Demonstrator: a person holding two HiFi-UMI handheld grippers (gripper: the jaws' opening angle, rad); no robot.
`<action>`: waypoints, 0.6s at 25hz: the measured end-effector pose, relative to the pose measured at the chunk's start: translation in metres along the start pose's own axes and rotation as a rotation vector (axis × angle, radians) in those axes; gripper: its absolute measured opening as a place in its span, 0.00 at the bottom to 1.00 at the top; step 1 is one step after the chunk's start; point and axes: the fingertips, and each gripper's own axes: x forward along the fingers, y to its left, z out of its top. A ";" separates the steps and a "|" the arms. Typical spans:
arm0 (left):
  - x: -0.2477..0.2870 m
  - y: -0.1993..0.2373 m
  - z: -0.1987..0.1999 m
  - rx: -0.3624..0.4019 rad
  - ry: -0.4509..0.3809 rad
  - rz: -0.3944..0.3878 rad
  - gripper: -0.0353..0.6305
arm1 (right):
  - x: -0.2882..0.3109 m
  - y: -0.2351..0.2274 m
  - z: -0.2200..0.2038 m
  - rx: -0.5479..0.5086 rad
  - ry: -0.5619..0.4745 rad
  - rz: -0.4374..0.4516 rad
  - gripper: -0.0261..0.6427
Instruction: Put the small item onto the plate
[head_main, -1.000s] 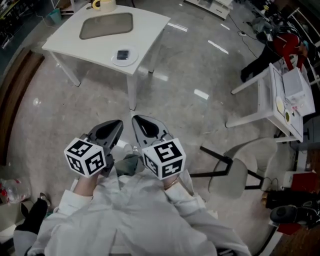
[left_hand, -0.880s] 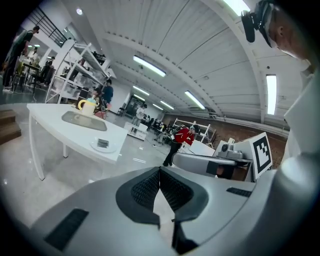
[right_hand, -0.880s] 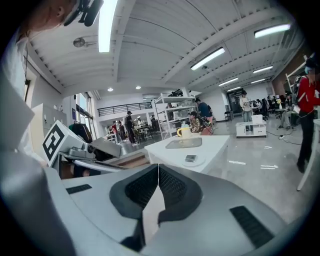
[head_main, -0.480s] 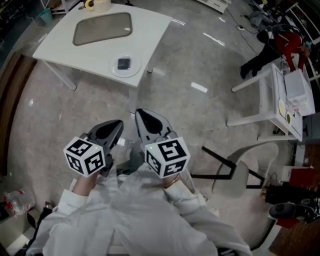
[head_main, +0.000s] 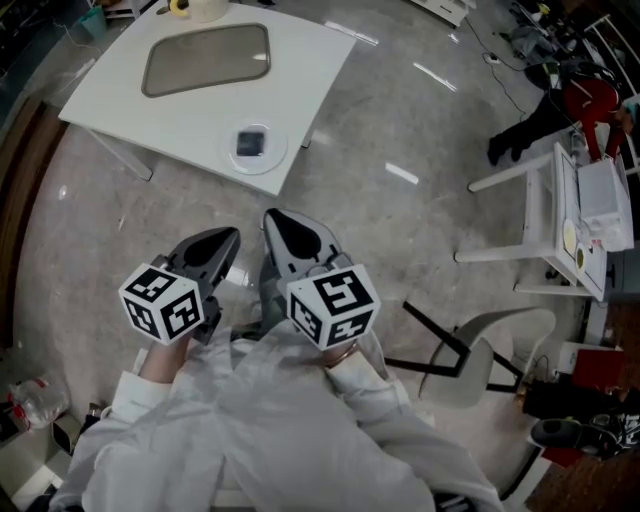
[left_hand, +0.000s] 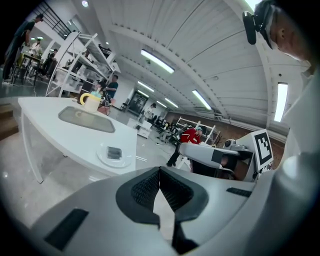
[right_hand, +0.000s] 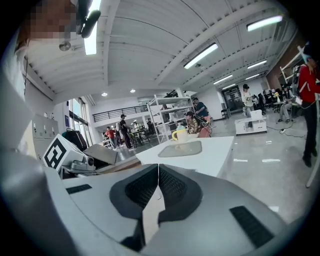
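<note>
Holding both tools close in front of the chest, the person has the left gripper (head_main: 222, 240) and right gripper (head_main: 275, 220) side by side, nearly touching. Both are aimed at the table (head_main: 300, 60) w/ noses tipped slightly below level. Forearms in white sleeves (head_main: 140, 400) run fwd from the torso, elbows tucked, wrists straight. Each marker cube (head_main: 332, 305) sits at the hand end, facing up. Both grippers hang over the floor (head_main: 400, 230), well short of the table's near corner and not touching it. Left gripper view: the left gripper is clenched, pad tips meeting, nothing btwn them, w/ the table ahead and to the left of the jaws. Right gripper view: the right gripper is likewise clamped together & empty, w/ the table straight ahead beyond the tips. Task item: the small item (head_main: 250, 143), dark & squarish, lies flat on the plate (head_main: 270, 158), approx at its centre. The plate sits on the table right by its near corner, the one closest to the grippers. Farther back on the table is a grey inset panel (head_main: 205, 58), and a yellow mug (head_main: 195, 8) stands at the table's far edge.
</note>
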 end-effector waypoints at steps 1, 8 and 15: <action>0.005 0.004 0.006 0.003 -0.002 0.002 0.07 | 0.006 -0.004 0.003 -0.002 0.002 0.003 0.06; 0.050 0.031 0.045 0.003 -0.013 0.017 0.07 | 0.053 -0.047 0.028 0.012 0.034 0.060 0.06; 0.091 0.056 0.091 -0.006 -0.057 0.057 0.07 | 0.096 -0.087 0.061 -0.028 0.056 0.108 0.06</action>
